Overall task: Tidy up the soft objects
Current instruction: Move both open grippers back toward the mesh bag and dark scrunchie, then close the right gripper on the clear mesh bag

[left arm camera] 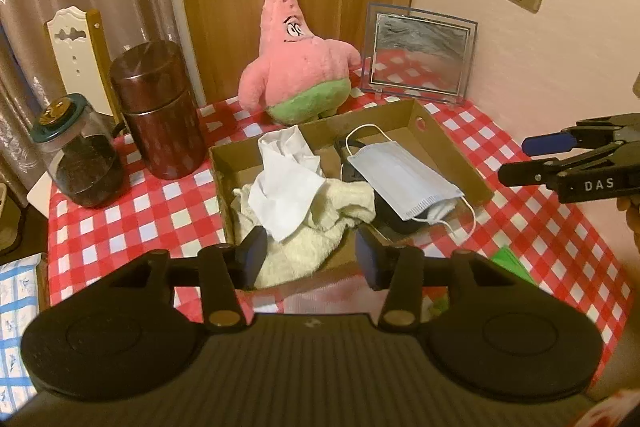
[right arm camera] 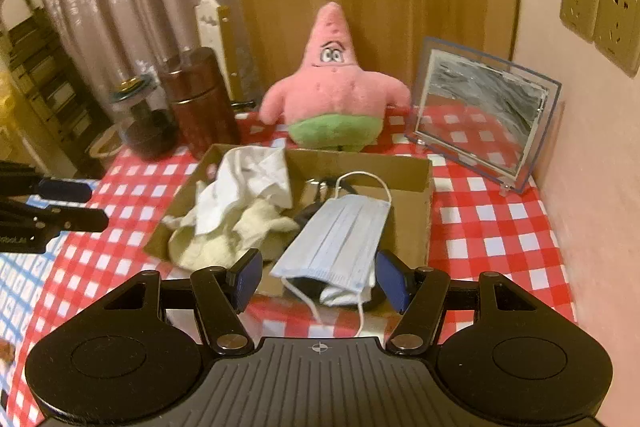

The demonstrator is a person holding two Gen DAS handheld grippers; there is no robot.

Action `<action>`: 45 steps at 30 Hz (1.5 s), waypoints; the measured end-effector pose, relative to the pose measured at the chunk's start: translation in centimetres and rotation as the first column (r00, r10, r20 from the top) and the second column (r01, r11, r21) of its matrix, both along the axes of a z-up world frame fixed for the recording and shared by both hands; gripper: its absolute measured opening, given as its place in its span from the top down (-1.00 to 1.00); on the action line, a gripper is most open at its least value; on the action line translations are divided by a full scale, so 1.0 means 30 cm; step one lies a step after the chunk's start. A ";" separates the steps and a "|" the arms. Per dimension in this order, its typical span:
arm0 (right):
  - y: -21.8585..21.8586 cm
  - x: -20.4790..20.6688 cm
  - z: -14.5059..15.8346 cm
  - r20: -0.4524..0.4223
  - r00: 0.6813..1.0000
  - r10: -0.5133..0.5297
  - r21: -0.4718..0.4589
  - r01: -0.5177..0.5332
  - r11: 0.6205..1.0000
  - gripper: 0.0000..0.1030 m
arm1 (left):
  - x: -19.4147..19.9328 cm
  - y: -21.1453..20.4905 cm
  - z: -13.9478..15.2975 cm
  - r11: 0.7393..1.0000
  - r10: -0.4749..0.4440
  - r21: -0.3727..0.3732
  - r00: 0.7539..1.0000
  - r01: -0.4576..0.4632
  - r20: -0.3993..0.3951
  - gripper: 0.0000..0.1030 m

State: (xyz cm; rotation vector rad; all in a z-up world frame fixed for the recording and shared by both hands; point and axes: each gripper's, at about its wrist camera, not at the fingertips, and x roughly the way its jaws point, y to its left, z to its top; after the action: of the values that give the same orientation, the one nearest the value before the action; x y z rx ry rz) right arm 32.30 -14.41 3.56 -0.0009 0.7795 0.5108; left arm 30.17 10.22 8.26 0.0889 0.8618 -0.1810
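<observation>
Hovering over the bench [left arm camera: 540,227] with its red and white checked cloth, both grippers are empty right now. The left gripper [left arm camera: 310,259] has its fingers parted about halfway with nothing pinched, just above the cream towel [left arm camera: 308,239], which hangs over the near edge of the cardboard box [left arm camera: 452,147]. The right gripper [right arm camera: 322,281] has its fingers spread a bit wider, also holding nothing, with the blue face mask [right arm camera: 340,239] lying below and between them.

So the soft stuff is all in the box: the towel on the left side with a white cloth [left arm camera: 288,179] draped on top, and the mask on the right side, resting on something dark I can't make out, one ear loop trailing over the front edge.

The pink star plush [left arm camera: 298,67] stands upright behind the box, on the cloth, not in it. A brown canister [left arm camera: 158,111] and a glass jar [left arm camera: 78,155] sit to the left, and a clear picture frame [left arm camera: 420,53] leans at back right.
</observation>
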 end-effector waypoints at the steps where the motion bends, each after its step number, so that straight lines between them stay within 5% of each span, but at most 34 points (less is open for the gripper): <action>1: 0.001 -0.017 0.010 0.002 1.000 0.008 -0.001 -0.008 1.000 -0.22 | -0.015 0.001 0.007 1.000 0.002 0.002 1.000 -0.002 0.001 0.12; 22: 0.007 -0.262 0.128 0.039 0.992 0.124 -0.052 -0.122 0.991 -0.22 | -0.279 0.041 0.096 0.999 0.021 0.032 1.000 -0.021 0.011 -0.02; 37: 0.023 -0.314 0.145 0.052 0.981 0.188 -0.098 -0.182 0.978 -0.22 | -0.339 0.069 0.108 0.999 0.011 0.047 1.000 -0.012 0.019 -0.11; 45: 0.104 -0.320 0.070 0.049 0.923 0.382 -0.216 -0.363 0.906 -0.22 | -0.336 0.116 0.037 0.992 -0.066 0.112 0.998 0.064 0.010 -0.20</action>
State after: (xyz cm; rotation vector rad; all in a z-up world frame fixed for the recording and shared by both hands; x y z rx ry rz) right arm 22.71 -11.28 5.65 -0.3685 0.7420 0.7868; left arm 20.10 13.68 9.36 0.2227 0.8556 -0.1931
